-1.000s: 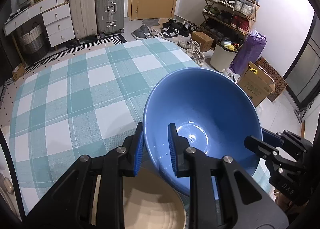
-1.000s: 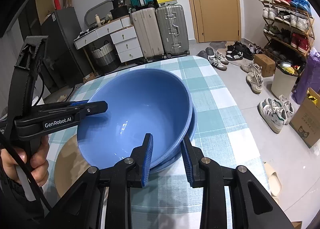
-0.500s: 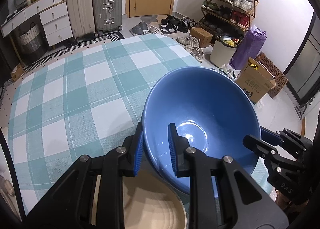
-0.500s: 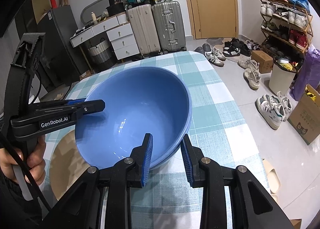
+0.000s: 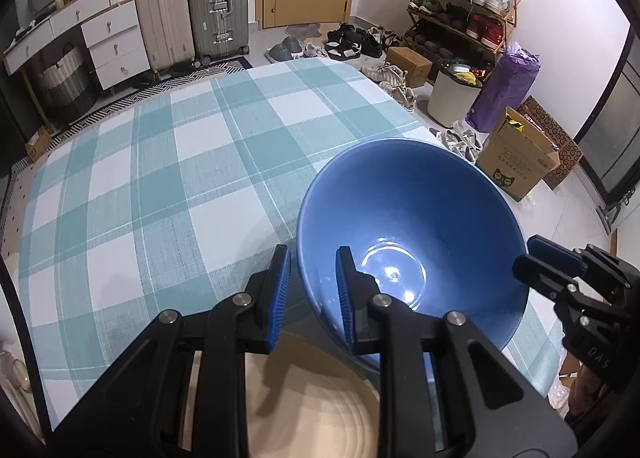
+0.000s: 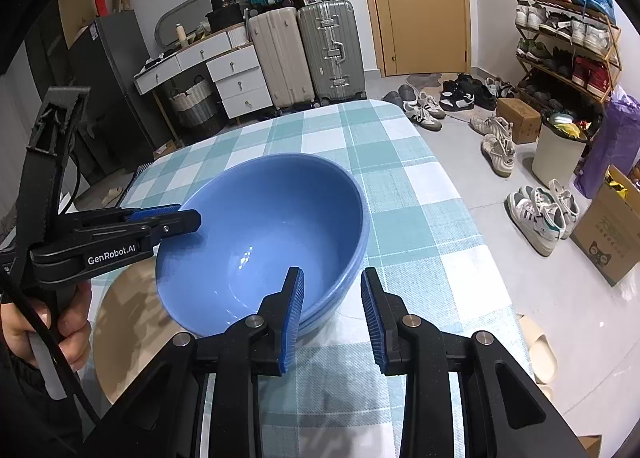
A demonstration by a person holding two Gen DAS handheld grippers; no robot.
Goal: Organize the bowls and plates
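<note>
Now the blue bowl is sitting nested in a second blue bowl on the checked table, left gripper pinching its rim, right gripper straddling the stacked rims, while the beige plate beside is waiting unsorted.

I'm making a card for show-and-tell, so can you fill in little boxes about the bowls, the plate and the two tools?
top blue bowl: nested in the lower blue bowl
beige plate: flat on the checked tablecloth, beside the bowls
left tool: clamped on the top blue bowl's rim, one finger inside, one outside
right tool: fingers either side of the bowls' near rim; whether it grips them is unclear
</note>
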